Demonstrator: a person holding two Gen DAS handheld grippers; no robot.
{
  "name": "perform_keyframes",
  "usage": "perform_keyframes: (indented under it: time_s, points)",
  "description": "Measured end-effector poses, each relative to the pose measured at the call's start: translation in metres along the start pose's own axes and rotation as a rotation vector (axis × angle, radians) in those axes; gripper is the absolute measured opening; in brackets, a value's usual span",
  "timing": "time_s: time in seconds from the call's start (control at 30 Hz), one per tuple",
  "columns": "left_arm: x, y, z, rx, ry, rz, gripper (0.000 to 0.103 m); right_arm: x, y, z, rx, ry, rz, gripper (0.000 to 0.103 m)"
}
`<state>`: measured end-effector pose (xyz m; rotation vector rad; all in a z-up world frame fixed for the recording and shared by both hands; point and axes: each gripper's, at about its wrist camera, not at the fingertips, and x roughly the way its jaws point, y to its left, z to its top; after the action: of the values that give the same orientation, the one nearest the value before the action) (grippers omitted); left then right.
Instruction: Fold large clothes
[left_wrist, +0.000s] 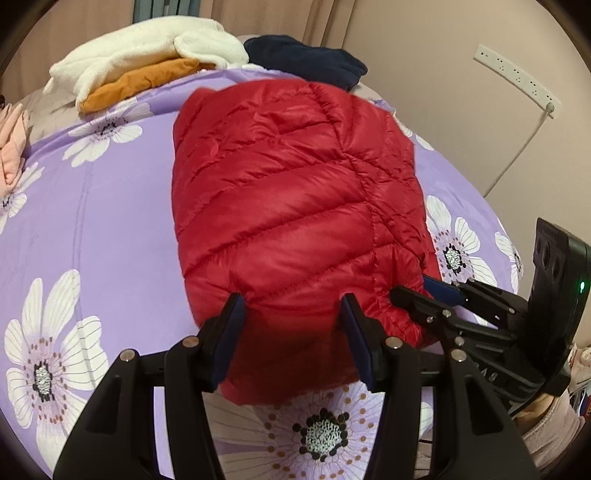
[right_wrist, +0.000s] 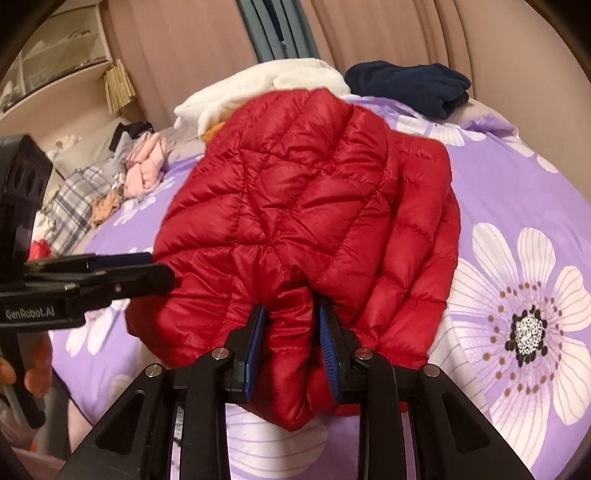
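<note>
Red quilted down jacket (left_wrist: 295, 206), glossy, folded compact; long axis 12-to-6. Right gripper (right_wrist: 291, 343) pinches its 6 o'clock hem; left gripper (left_wrist: 293, 332) spread, unclenched.

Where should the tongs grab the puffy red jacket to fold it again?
Probably along the near edge of the red jacket, coming in low from the front. That rounded, puffy hem sits closest and bunches easily: the right tongs already pinch a fold of it there, while the left tongs straddle the same edge, open.
</note>
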<state>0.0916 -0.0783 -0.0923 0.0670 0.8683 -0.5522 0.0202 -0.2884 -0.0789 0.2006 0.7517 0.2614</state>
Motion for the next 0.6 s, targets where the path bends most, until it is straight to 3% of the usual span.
perform_keyframes:
  time_s: [0.13,0.37,0.47,0.6]
  points:
    - [-0.014,0.001,-0.004,-0.002,-0.028,0.011,0.058,-0.006,0.004,0.004,-0.001,-0.023,0.022,0.032]
    - [-0.032,0.009,-0.003,-0.037,-0.087,0.020,0.066,-0.019,0.004,0.012,0.042,-0.064,0.069,0.051]
    - [-0.035,0.013,-0.002,-0.051,-0.092,0.025,0.067,-0.024,0.003,0.017,0.056,-0.078,0.087,0.053]
    - [-0.038,0.020,-0.003,-0.081,-0.100,0.023,0.070,-0.032,0.003,0.022,0.088,-0.104,0.105,0.071]
